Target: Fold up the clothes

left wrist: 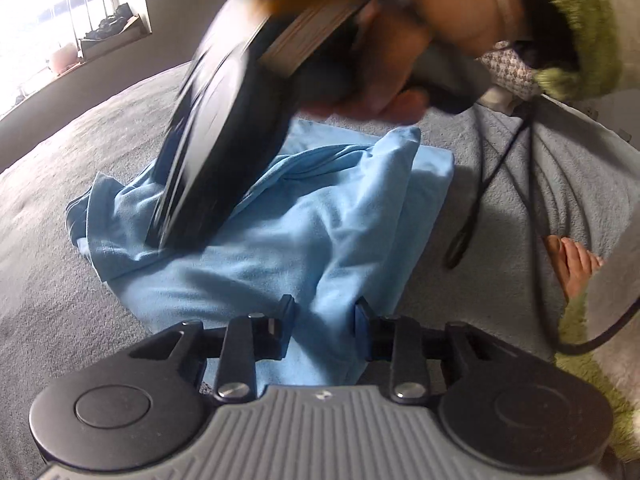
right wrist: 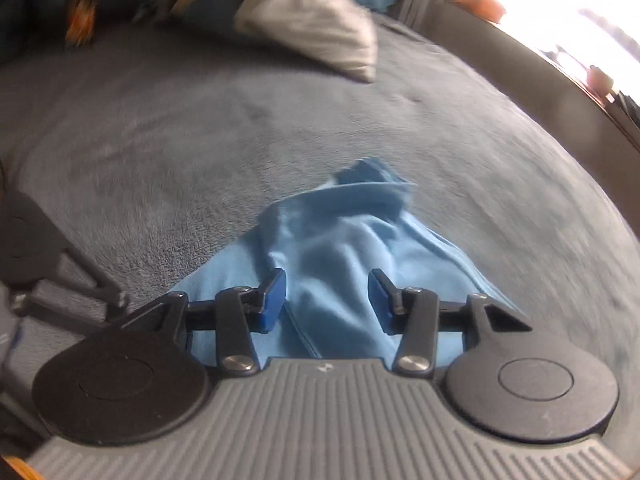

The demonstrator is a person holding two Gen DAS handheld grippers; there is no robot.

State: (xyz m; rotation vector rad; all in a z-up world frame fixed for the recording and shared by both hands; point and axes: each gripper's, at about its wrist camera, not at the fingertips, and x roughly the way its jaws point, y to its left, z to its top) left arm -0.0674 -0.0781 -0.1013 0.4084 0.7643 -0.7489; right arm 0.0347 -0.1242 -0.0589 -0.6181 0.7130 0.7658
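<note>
A light blue garment (left wrist: 280,240) lies crumpled in folds on a grey blanket (left wrist: 80,160). My left gripper (left wrist: 324,312) is low over its near edge. The blue pads stand a little apart, a raised fold of the cloth lies between them, and I see no pad pressing on it. A hand holds my right gripper (left wrist: 160,232), blurred, with its tip down on the garment's left part. In the right wrist view that gripper (right wrist: 327,294) stands open over the rumpled garment (right wrist: 344,240), with nothing pinched between its fingers.
A grey pillow (right wrist: 320,28) and dark bedding lie at the far end of the bed. A black cable (left wrist: 480,184) trails across the blanket on the right, near a person's bare digits (left wrist: 572,264) and a green fuzzy sleeve (left wrist: 576,28). A bright window (left wrist: 40,20) is at far left.
</note>
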